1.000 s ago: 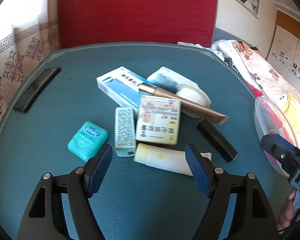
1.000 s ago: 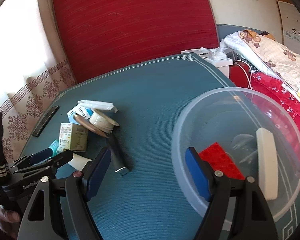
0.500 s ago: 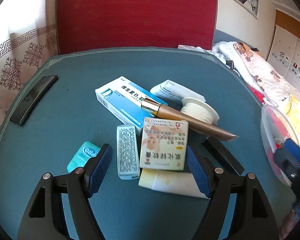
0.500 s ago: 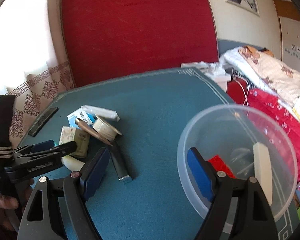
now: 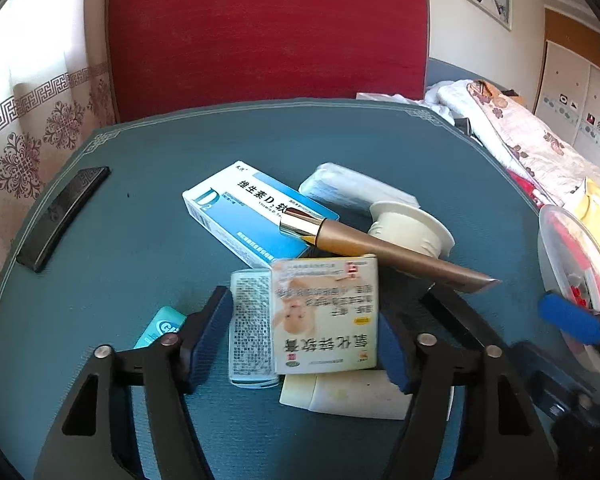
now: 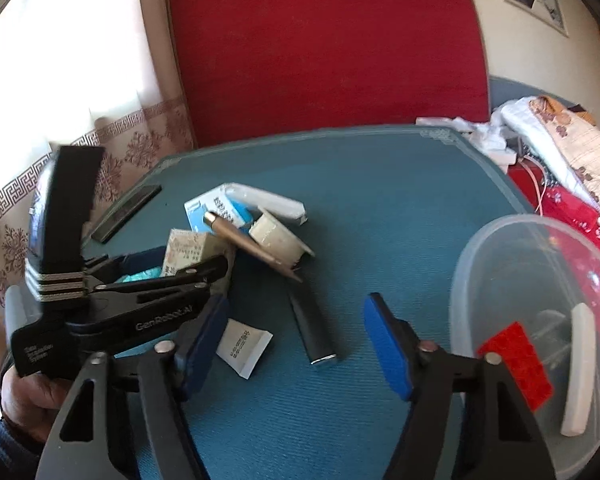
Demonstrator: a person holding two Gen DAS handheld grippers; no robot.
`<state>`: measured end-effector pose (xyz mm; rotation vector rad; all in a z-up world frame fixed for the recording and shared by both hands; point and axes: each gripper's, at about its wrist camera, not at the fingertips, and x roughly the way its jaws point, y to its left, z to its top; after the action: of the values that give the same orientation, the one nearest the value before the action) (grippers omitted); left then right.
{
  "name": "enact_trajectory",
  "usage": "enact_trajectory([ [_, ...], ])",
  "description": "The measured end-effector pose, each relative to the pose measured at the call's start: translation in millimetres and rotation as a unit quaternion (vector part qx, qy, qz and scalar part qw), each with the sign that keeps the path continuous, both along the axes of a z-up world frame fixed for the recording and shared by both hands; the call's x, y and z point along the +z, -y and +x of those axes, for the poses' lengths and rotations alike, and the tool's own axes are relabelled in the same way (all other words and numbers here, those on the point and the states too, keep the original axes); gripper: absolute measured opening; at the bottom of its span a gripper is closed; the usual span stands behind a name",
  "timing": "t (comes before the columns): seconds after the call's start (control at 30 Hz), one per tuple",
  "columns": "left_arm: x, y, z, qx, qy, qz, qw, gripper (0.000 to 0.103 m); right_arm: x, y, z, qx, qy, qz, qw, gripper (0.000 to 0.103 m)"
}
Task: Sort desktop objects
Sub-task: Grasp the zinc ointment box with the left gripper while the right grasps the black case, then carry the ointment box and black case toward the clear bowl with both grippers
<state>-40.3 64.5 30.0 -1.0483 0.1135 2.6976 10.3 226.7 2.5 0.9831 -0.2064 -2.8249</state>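
A pile of small objects lies on the blue table (image 5: 148, 240). My left gripper (image 5: 304, 340) is open, its jaws on either side of a cream ointment box (image 5: 326, 316) and a small clear box (image 5: 250, 332), touching neither. A white tube (image 5: 348, 394) lies under the box. A blue-white D2 box (image 5: 252, 216), a bronze tube (image 5: 380, 246), a tape roll (image 5: 408, 226) and a teal floss case (image 5: 160, 328) lie around. My right gripper (image 6: 296, 340) is open and empty above a black bar (image 6: 312, 324), left of the clear bowl (image 6: 500, 240).
The bowl holds a red brick (image 6: 516, 364) and a white bar (image 6: 580, 364). A black remote (image 5: 64, 216) lies at the table's far left. A white packet (image 5: 356, 188) lies behind the tape roll. A bed with quilts (image 5: 532, 152) stands to the right.
My left gripper has moved forward and down, so its jaws now flank the ointment box and the clear box. The right gripper has shifted left, away from the bowl.
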Motion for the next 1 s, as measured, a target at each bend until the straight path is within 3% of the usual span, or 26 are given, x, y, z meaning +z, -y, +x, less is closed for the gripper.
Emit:
enact_trajectory([
  [0.2,2,12,4,0.0,-0.008,0.023,0.9997,0.066,-16,2,-17,0.0,0.036,0.003,0.999,0.056],
  [0.23,3,15,6,0.0,-0.012,0.027,0.9996,0.063,-20,2,-21,-0.002,0.045,0.007,0.999,0.054],
  [0.27,6,15,7,-0.002,-0.016,0.032,0.9994,0.05,-22,2,-24,-0.005,0.053,0.01,0.999,0.052],
  [0.37,7,21,8,0.001,-0.013,0.047,0.9988,0.051,-31,3,-33,-0.011,0.073,0.017,0.997,0.046],
  [0.63,5,24,6,-0.001,-0.003,0.063,0.998,0.051,-30,7,-40,-0.014,0.072,0.047,0.996,0.045],
  [0.7,5,24,7,-0.001,-0.002,0.065,0.9979,0.051,-30,5,-39,-0.017,0.071,0.051,0.996,0.042],
  [0.83,8,29,11,-0.003,-0.002,0.081,0.9967,0.051,-29,5,-38,-0.017,0.071,0.054,0.996,0.022],
  [1.0,18,34,18,-0.009,-0.014,0.101,0.9947,0.051,-27,6,-30,-0.01,0.075,0.033,0.997,0.022],
])
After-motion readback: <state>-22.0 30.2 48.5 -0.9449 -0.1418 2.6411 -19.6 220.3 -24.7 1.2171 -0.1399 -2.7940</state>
